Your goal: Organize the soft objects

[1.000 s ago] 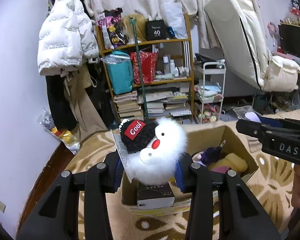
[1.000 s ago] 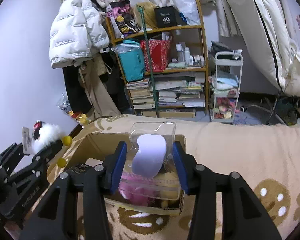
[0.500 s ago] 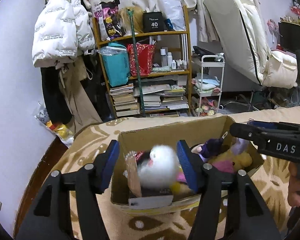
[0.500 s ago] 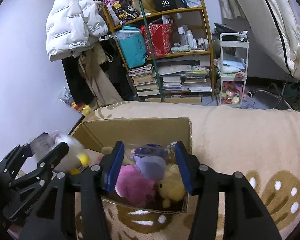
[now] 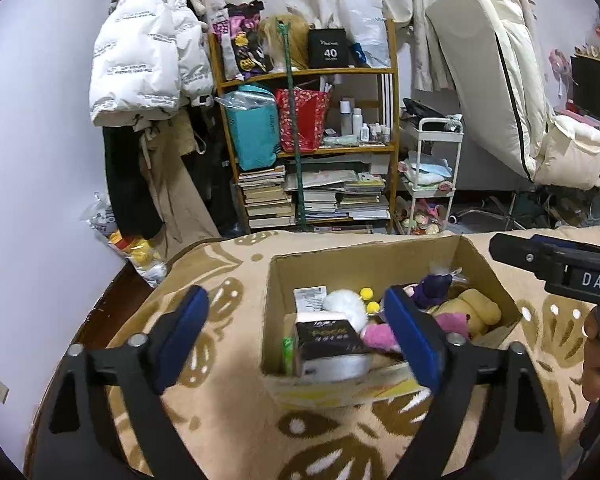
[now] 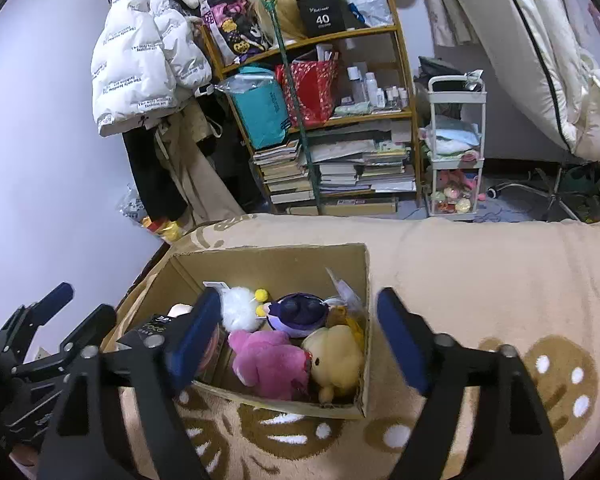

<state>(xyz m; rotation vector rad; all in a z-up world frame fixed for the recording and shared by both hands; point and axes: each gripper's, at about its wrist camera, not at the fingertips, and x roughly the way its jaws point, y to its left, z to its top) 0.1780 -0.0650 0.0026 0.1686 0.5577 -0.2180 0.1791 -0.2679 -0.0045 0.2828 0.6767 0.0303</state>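
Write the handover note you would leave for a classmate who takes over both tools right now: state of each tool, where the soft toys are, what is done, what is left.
Left tool: jaws opening, nothing between the pads.
Right tool: jaws opening, nothing gripped.
Both hover above the cardboard box on the patterned blanket.
In the box: white fluffy toy, purple toy, pink plush, yellow plush.
Done: these toys are inside.
Left: no loose soft toy shows on the blanket; look around for more.

A cardboard box (image 6: 268, 260) sits on a blanket (image 6: 480, 272), with a shelf (image 6: 380, 32) behind it and a cart (image 6: 456, 148) to the shelf's right. In the box, a fluffy toy (image 6: 240, 308) lies at the back beside a round plush (image 6: 300, 314). A bear (image 6: 336, 356) and another plush (image 6: 268, 364) lie side by side in front.
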